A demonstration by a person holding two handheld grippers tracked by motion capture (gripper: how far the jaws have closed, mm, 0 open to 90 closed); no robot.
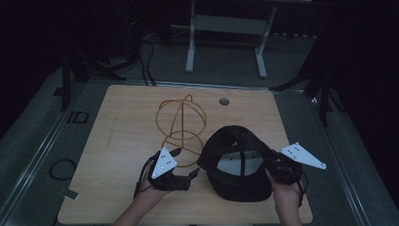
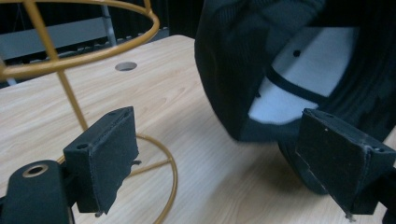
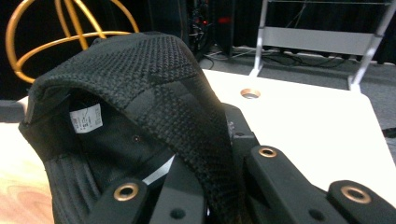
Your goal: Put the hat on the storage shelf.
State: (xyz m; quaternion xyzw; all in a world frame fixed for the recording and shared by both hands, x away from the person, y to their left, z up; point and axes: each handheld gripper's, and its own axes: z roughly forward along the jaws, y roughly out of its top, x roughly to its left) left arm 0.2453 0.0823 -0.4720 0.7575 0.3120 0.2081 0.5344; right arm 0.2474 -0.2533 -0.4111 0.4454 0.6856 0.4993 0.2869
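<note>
A black cap (image 1: 235, 186) lies upside down and tilted on the wooden table (image 1: 127, 122), its white lining showing. My right gripper (image 1: 269, 160) is shut on the cap's right rim; in the right gripper view the knit band (image 3: 187, 107) runs down between the jaws of that gripper (image 3: 210, 186). A gold wire hat stand (image 1: 182, 117) stands upright just left of the cap. My left gripper (image 1: 185, 163) is open, between the stand's base ring and the cap's left edge. In the left gripper view its pads (image 2: 105, 158) stand wide apart, with the cap (image 2: 233, 70) just ahead and the stand (image 2: 70, 93) to the left.
A round cable hole (image 1: 224, 101) sits near the table's far edge. Beyond the table stands a white-legged frame (image 1: 190, 47). Cables trail on the grey floor, with a loop (image 1: 62, 168) at the left. Dark stand legs (image 1: 324, 94) flank the table.
</note>
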